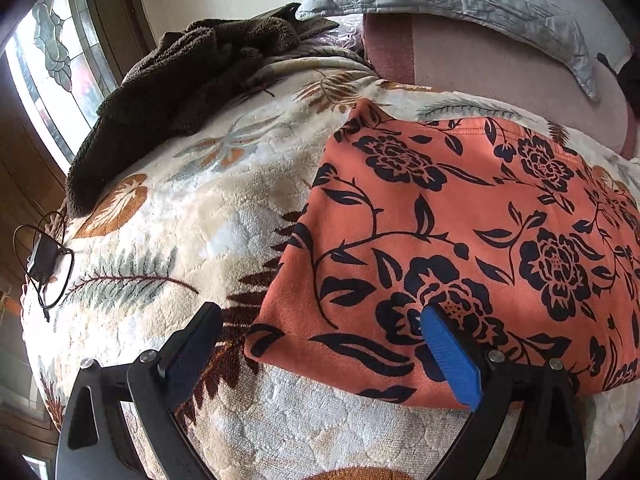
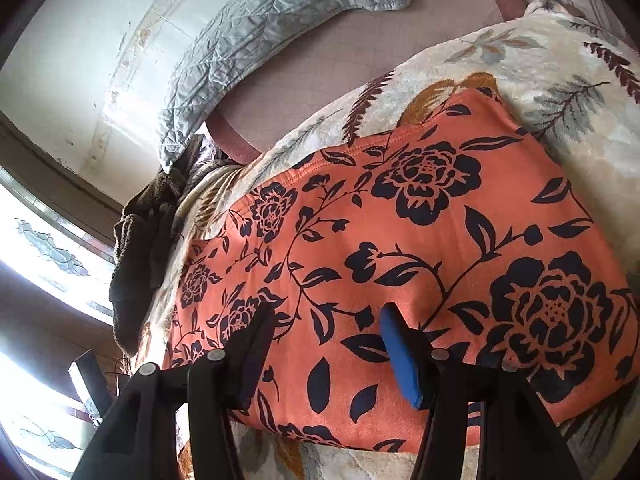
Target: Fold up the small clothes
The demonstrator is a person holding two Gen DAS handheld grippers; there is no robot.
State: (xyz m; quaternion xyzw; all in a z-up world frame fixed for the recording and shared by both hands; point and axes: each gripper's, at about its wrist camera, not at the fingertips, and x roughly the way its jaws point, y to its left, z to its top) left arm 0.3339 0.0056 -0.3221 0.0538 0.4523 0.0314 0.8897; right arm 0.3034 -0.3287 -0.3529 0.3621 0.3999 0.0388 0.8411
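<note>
- Lying flat on the bed's leaf-patterned plush blanket [image 1: 168,208] is an orange garment with black floral print [image 1: 460,216]; it is folded to a roughly rectangular shape, with a stitched hem along its far edge
- left claw [image 1: 320,320] hangs over the garment's near left corner; its jaws are spread wide, one finger above the blanket and the blue-padded finger [image 1: 452,356] above the orange cloth; nothing is pinched between them, and whether the tips touch the fabric cannot be told
- right claw [image 2: 326,316] sits over the near edge of the same garment [image 2: 420,232]; its jaws are parted, with the flat cloth beneath them and nothing gripped
- dark brown fleece throw [image 1: 168,92] lies heaped on the blanket's far left, well apart from the garment
- grey quilted pillow [image 1: 472,4] rests on the pink mattress sheet [image 1: 500,76] beyond the blanket
- small black device with a looped cable [image 1: 44,260] lies at the blanket's left edge; stained-glass window [image 1: 52,60] stands behind it
</note>
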